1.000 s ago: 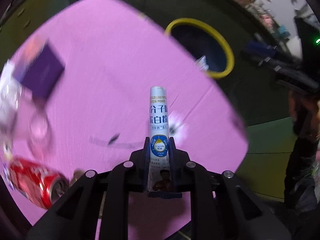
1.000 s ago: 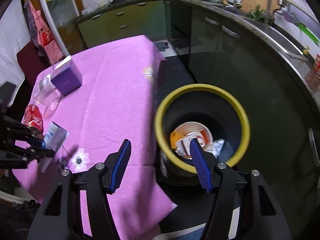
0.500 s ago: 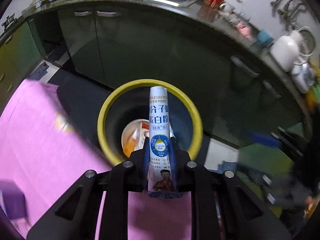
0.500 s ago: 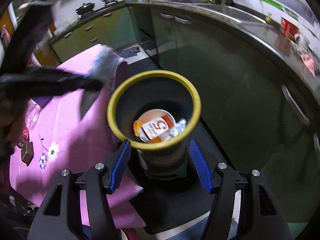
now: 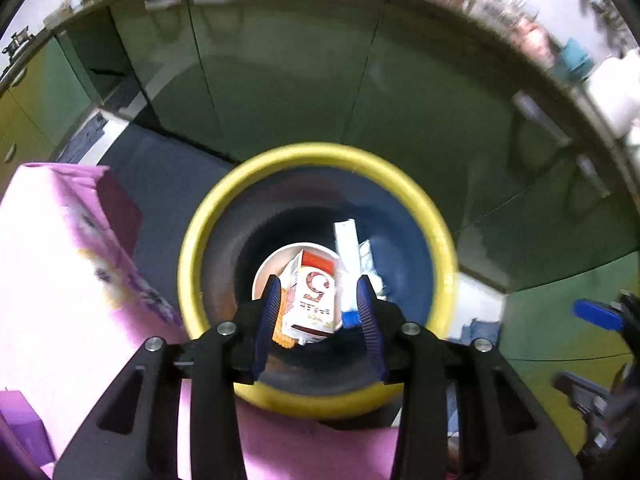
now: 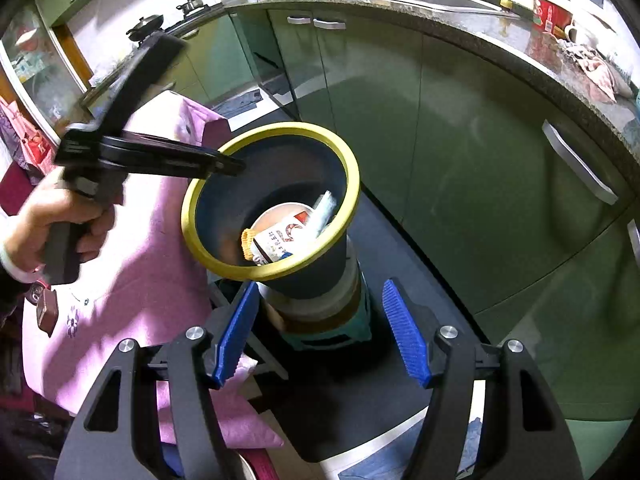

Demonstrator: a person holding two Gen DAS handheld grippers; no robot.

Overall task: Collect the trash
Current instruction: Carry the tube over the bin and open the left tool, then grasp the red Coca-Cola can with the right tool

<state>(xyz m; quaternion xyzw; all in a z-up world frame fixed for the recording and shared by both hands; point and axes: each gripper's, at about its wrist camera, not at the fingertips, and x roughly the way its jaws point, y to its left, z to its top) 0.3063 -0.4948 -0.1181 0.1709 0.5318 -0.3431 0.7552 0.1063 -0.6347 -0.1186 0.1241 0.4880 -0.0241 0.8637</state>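
The dark bin with a yellow rim (image 5: pixel 320 152) (image 6: pixel 352 184) stands on the floor beside the table. A white bowl, a red-and-white carton (image 5: pixel 312 292) (image 6: pixel 280 240) and the long white sachet (image 5: pixel 346 248) (image 6: pixel 326 208) lie inside it. My left gripper (image 5: pixel 318 300) hangs straight over the bin's mouth with its jaws opening and nothing between its pads. In the right wrist view, a hand holds the left gripper (image 6: pixel 224 166) over the rim. My right gripper (image 6: pixel 319 300) is open and empty, low in front of the bin's base.
The table with the pink cloth (image 5: pixel 60 280) (image 6: pixel 140 280) touches the bin's left side. A purple box (image 5: pixel 16 432) sits at its near corner and a small brown item (image 6: pixel 46 312) lies on it. Green cabinets (image 6: pixel 440 140) curve behind. The bin rests on a teal base (image 6: pixel 332 336).
My left gripper swung from the table to over the bin, then opened. The sachet left its pads and now lies inside the bin. The right gripper drifted closer to the bin.
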